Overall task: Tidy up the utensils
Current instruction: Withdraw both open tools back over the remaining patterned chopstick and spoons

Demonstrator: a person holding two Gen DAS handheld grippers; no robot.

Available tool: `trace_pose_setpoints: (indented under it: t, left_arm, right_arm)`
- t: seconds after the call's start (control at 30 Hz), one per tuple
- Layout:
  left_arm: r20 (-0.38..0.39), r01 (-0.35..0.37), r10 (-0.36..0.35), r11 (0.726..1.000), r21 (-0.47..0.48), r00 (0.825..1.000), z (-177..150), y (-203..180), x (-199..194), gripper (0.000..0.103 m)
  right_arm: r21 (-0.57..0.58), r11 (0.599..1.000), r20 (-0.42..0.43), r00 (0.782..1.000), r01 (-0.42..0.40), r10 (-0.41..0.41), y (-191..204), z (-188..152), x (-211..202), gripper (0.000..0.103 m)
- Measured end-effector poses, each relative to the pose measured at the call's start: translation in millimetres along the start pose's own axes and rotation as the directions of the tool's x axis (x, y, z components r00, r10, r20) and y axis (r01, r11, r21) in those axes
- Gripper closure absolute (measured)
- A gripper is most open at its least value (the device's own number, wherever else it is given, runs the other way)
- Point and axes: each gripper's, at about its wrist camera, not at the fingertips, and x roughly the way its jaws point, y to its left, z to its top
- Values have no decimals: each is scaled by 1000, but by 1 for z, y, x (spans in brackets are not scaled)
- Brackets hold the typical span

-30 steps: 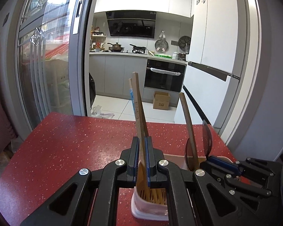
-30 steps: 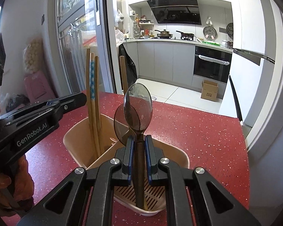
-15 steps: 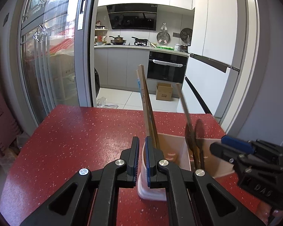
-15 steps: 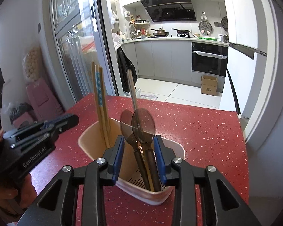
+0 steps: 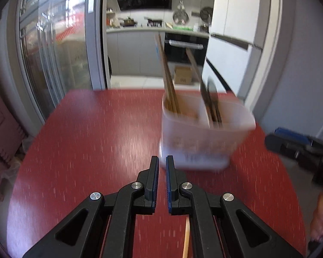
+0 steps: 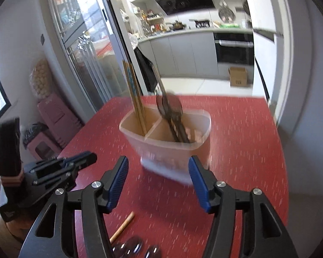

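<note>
A pale plastic utensil holder [image 5: 204,137] with two compartments stands on the red table [image 5: 97,133]. Wooden chopsticks [image 5: 168,81] lean in its left compartment and dark spoons [image 6: 172,111] stand in its right one. My left gripper [image 5: 162,167] is nearly shut and empty, pulled back in front of the holder. My right gripper [image 6: 158,172] is wide open and empty, near the holder [image 6: 168,142]. A wooden handle [image 6: 122,228] and dark spoon bowls [image 6: 135,249] lie on the table below my right gripper. The left gripper also shows in the right wrist view [image 6: 75,163].
A wooden stick [image 5: 186,238] lies on the table under my left gripper. The right gripper shows at the right edge of the left wrist view [image 5: 299,146]. Behind the table are a glass sliding door [image 5: 53,43] and a kitchen. Pink stools [image 6: 51,118] stand left.
Both grippers have pulled back and away from the holder. The left let go of the chopsticks and the right let go of the spoon; both utensils now stand in the holder.
</note>
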Motion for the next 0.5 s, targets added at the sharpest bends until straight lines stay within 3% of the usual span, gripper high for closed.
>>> trace_pose_setpoints:
  t: [0.13, 0.3, 0.5]
  left_arm:
    - [-89, 10, -13, 1000, -27, 996, -41, 4, -6, 68]
    - [-132, 23, -29, 999, -46, 991, -78, 5, -21, 68]
    - [-173, 36, -45, 998, -58, 984, -116, 3, -36, 68]
  right_arm:
    - [47, 998, -79, 996, 41, -37, -6, -31, -4, 41]
    - [116, 990, -145, 988, 75, -58, -8, -71, -15, 40]
    - [165, 976, -188, 976, 146, -114, -1, -116, -34, 28]
